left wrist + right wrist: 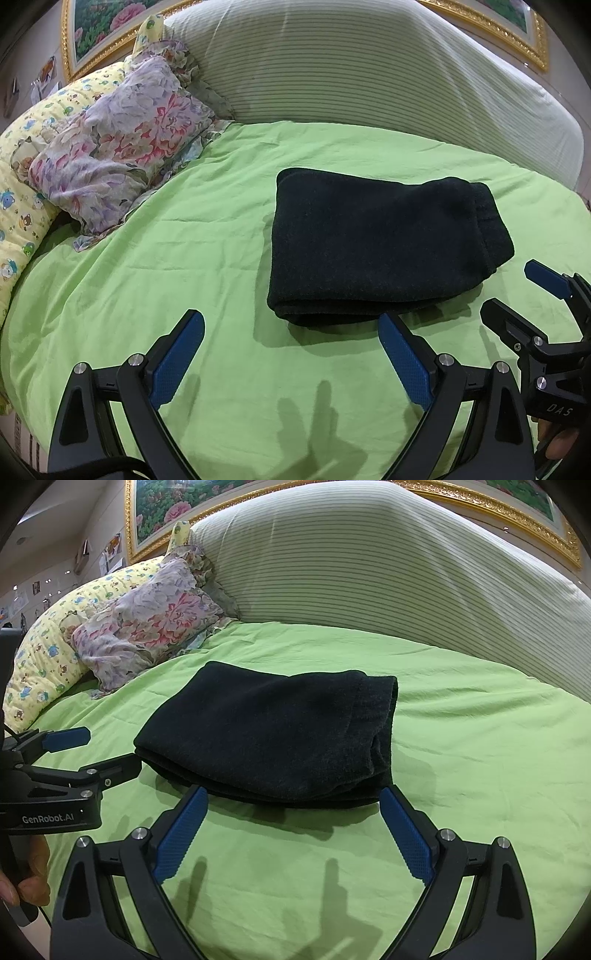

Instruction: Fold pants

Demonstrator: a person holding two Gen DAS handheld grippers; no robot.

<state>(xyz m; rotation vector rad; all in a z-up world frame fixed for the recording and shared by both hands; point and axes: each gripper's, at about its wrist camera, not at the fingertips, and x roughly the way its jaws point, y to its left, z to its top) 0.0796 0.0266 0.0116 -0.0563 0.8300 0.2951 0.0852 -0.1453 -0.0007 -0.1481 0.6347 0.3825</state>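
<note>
Black fleecy pants [384,243] – thick folded rectangle – smooth green sheet [184,258].

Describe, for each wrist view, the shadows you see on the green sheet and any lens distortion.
Left wrist view: the open left gripper casts finger shadows on the green sheet near the bottom, the folded pants shade their near edge, and the striped cushion bulges from the fisheye. Right wrist view: the right gripper casts similar shadows, and the corners darken.

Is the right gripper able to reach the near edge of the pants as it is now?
Probably yes. The right gripper is open, its fingertips right at the near edge of the folded pants, with only bare green sheet below. The left gripper is off to the side.
</note>
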